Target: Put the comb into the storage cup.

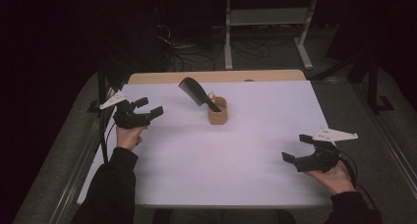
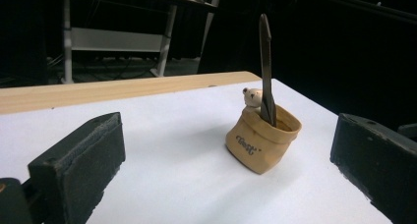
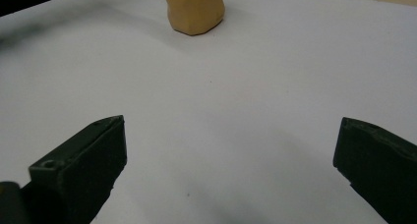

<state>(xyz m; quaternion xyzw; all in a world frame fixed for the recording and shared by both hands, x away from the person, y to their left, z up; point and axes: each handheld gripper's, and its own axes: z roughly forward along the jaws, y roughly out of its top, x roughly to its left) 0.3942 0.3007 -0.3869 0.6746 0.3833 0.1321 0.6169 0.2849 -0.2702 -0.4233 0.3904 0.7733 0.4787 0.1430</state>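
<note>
Comb (image 1: 195, 92) in pot (image 1: 217, 114), between (well apart) grippers

right gripper (image 3: 231, 170) is wide open w/ its two chunky black jaws rising from the bottom corners, nothing between them, just the plain white table surface (image 3: 231, 101). Top centre there's the lower part of a squat tan sack-shaped holder (image 3: 194, 10), cut off by the frame edge, sitting on the white, well apart from the jaws
</note>
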